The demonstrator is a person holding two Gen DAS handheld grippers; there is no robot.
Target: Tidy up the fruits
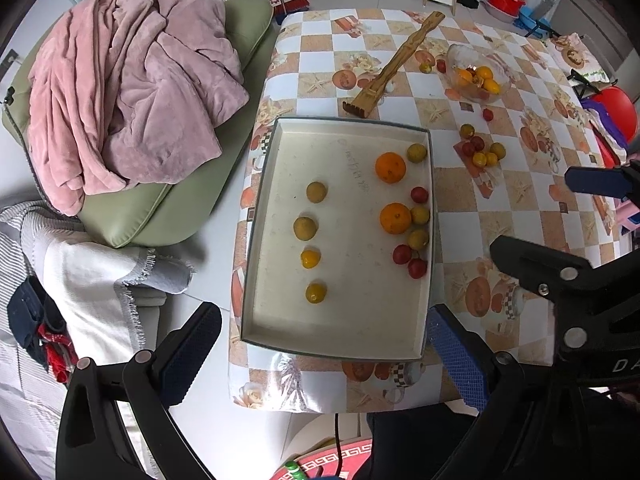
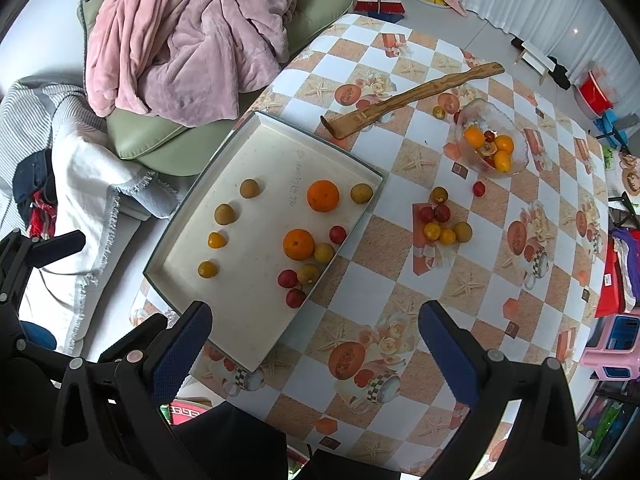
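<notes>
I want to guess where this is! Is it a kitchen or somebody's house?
Most likely a living room at home. A pink blanket is heaped on a green sofa cushion, a broom stands on the tiled floor, and fruit sits on a checked tablecloth.

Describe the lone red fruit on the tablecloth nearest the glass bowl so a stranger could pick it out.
Find the clear glass bowl of orange fruit on the checkered tablecloth. Just beside it, toward the fruit cluster, sits a small round red fruit. It lies alone on a beige square, touching nothing.
</notes>
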